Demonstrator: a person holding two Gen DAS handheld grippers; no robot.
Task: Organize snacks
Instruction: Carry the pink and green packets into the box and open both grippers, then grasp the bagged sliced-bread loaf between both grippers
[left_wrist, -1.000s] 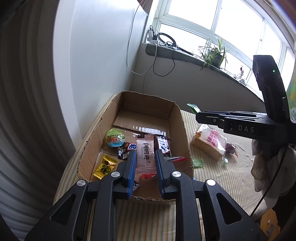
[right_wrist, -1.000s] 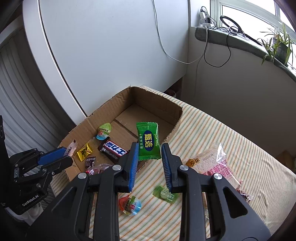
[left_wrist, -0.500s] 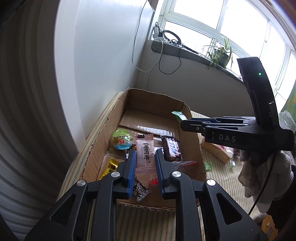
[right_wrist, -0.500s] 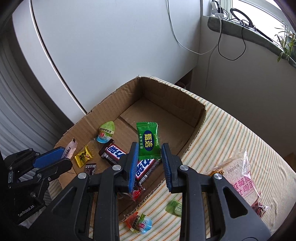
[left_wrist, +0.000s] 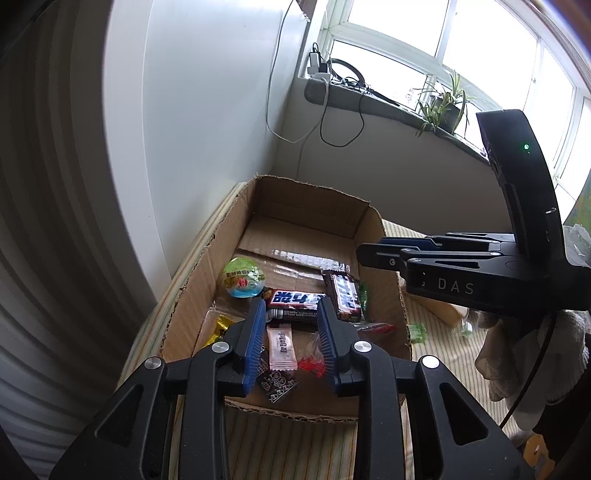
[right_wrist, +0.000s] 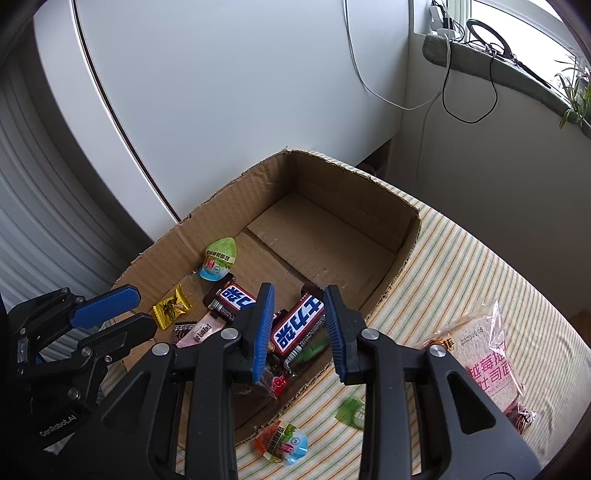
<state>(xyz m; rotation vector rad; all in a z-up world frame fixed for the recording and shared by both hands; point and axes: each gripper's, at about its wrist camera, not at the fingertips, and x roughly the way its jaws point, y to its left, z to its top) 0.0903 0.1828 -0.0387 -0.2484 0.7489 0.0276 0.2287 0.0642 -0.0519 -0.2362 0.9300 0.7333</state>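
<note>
An open cardboard box (left_wrist: 192, 295) (right_wrist: 332, 177) sits on a striped cloth. Inside lie two Snickers bars (right_wrist: 232, 299) (right_wrist: 299, 325), a green-lidded jelly cup (left_wrist: 243, 277), a yellow candy (right_wrist: 171, 306), a pink wafer packet (left_wrist: 281, 347) and a green packet (right_wrist: 314, 349). My left gripper (left_wrist: 291, 301) (right_wrist: 144, 311) hangs open over the box's near end, nothing between its fingers. From the other side, my right gripper (right_wrist: 299, 291) (left_wrist: 369, 249) reaches over the box, open and empty above the second bar.
Outside the box on the cloth lie a jelly cup (right_wrist: 284, 441), a small green candy (right_wrist: 351, 408) and a bagged bread slice (right_wrist: 487, 354). A white wall stands behind the box. A sill with cables and a plant (left_wrist: 443, 103) runs at the back.
Both grippers moved in over the box and opened. The pink wafer packet dropped from the left one, and the green packet dropped from the right one beside a Snickers bar.
</note>
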